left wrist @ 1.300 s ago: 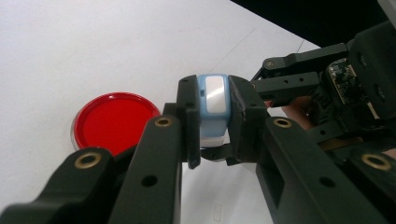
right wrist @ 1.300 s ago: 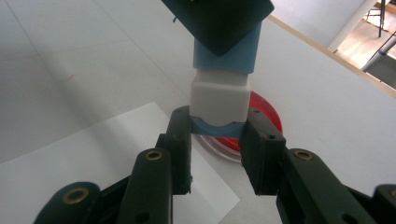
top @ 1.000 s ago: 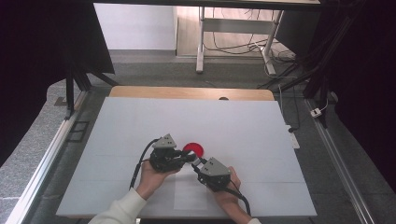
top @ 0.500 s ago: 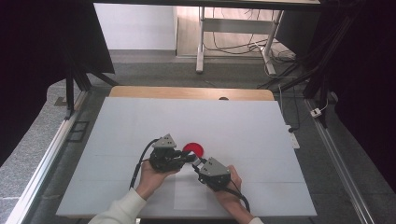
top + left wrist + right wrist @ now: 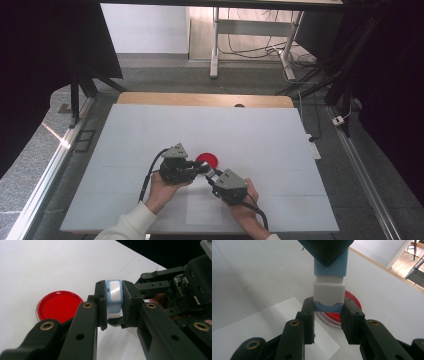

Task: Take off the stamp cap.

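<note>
The blue-and-white case (image 5: 210, 172) is sitting between the two grippers in the high view, just on the near side of the red dish (image 5: 207, 160), with the left gripper (image 5: 200, 169) coming at it from one side and the right gripper (image 5: 212, 176) from the other; both hands are holding low over the white table (image 5: 150, 130), and the case itself is too small here to read closely. In the left gripper view, the jaws are clamping the blue end of the case (image 5: 114, 293), which is hanging just beside the red dish (image 5: 58, 306), while the right gripper (image 5: 170, 290) is reaching in from beyond it. In the right gripper view, the jaws are pinching the white end of the case (image 5: 329, 291) at its lower rim, directly in front of the red dish (image 5: 348, 307), with the blue part rising up into the left gripper (image 5: 325, 250). By my judgement the pulling-apart is only starting: both grips are set, the blue and white parts are sitting joined, and the separating is left to do.
</note>
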A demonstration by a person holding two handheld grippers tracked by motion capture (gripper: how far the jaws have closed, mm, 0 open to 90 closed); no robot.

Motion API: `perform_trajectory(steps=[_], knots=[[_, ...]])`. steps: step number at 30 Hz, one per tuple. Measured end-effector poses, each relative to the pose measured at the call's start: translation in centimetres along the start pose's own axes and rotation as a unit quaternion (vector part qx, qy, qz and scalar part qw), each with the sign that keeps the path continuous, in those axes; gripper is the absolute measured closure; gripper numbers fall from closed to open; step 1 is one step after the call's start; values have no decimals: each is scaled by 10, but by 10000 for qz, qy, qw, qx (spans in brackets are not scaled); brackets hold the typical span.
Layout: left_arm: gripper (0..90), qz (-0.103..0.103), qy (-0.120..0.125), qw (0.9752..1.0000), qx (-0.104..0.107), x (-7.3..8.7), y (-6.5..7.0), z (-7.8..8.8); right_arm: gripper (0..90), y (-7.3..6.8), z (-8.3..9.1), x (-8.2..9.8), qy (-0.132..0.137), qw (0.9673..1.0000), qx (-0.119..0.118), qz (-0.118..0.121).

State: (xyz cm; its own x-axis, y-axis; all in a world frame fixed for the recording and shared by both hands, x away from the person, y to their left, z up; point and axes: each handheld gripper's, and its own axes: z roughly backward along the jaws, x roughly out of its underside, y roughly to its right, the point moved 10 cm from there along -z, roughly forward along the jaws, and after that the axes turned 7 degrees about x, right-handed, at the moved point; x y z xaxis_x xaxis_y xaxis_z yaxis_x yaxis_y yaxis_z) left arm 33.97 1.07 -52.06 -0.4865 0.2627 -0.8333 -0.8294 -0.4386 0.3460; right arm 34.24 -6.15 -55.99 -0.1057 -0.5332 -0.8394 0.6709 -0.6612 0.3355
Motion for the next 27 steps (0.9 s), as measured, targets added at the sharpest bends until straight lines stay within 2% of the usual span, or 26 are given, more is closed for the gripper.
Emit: perform_trajectory(steps=[5, 8, 11, 16, 22, 27], knots=[[758, 4, -12, 10000, 20, 0, 0, 0, 653, 1, 1, 1, -71, 9997, -50, 227], [758, 8, -6, 10000, 26, 0, 0, 0, 653, 2, 1, 1, -81, 9996, -60, 276], [759, 6, 26, 10000, 45, 0, 1, 0, 653, 2, 1, 0, -41, 9995, -52, 294], [760, 27, 56, 10000, 73, -1, 1, 1, 653, 2, 2, -1, 22, 9999, 13, 110], [761, 15, 83, 9999, 63, -2, 1, 1, 653, 2, 2, -1, 74, 10000, 27, 50], [761, 64, 105, 9998, 129, -2, 2, 1, 653, 4, 4, -1, 74, 9998, 4, 207]])
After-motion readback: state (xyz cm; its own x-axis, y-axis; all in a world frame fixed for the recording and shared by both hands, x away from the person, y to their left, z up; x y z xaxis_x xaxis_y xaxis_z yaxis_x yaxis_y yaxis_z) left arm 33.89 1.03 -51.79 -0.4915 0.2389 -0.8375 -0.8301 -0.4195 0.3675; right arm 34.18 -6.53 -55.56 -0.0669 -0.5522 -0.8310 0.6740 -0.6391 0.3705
